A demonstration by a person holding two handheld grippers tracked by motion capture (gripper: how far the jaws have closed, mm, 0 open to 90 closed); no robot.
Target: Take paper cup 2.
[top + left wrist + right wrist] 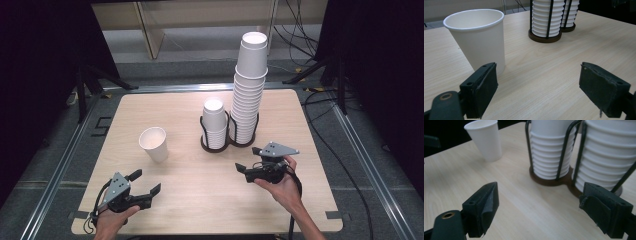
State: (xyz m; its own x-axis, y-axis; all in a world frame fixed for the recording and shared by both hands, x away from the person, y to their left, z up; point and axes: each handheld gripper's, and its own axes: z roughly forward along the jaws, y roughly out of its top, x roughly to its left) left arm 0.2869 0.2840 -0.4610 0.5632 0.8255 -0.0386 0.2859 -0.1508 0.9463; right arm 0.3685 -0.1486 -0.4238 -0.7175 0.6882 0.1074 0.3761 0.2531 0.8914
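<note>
Empty-fingered left gripper (148,183) near paper cup (154,144)

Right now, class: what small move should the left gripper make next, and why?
Probably ease the left gripper forward toward the single paper cup: its jaws stand open with nothing between them, and the cup stands upright just ahead, apart from the stacked cups.

The high view looks forward and down from above the near edge of the surface (190,190), well back from the cup rack (227,142). Both gripper views sit low, just above the surface — the left faces the rack (545,37) from farther off, the right (554,178) close up. All three share the rack and the single cup (154,144).
</note>
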